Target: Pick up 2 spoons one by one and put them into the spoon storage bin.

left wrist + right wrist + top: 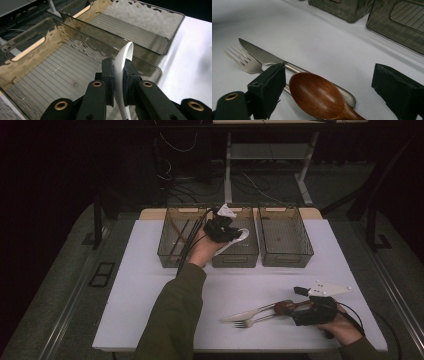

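White spoon (124,65), pinched edge-on in the left hand-held gripper (119,75) over the middle bin (82,33), may twist free early; right hand-held gripper (332,85) gapes, apparently empty.

No readable text

None of the three views shows a legible word, label, brand, number or sign on any surface; nothing printed can be made out.

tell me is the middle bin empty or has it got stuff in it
Empty as far as shows: the middle bin's ribbed floor is bare, and the white spoon sits clamped in the left gripper above it.
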`<action>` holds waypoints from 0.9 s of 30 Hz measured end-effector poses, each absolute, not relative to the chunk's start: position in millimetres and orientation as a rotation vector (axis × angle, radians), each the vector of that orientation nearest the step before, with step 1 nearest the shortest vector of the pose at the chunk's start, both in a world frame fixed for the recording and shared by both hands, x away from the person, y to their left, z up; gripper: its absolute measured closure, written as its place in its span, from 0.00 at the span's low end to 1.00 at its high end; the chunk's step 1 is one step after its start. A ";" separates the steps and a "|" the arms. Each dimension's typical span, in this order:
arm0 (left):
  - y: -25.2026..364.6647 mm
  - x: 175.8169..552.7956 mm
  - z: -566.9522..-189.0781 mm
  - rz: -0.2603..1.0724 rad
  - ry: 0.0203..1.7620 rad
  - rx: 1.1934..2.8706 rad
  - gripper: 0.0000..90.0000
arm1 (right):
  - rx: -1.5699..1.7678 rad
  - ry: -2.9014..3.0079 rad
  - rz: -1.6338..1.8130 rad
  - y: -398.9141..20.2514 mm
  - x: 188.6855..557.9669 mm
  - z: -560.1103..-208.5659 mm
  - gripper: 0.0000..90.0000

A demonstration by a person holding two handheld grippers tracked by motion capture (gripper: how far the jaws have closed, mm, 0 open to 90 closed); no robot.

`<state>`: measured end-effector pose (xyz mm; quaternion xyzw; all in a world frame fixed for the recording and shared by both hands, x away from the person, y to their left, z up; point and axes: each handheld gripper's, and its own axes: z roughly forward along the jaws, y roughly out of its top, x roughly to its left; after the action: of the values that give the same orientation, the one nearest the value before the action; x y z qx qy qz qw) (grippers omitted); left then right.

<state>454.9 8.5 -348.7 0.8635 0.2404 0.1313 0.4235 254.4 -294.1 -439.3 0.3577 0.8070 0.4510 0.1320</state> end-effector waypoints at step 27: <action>-10.6 477.6 -382.2 0.301 0.710 2.176 0.66 | 1.038 2.331 1.329 -295.5 253.7 -437.9 0.13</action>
<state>477.6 -10.6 -382.2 0.8620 0.2813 0.1194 0.4045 253.7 -295.5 -437.9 0.3576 0.8031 0.4580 0.1317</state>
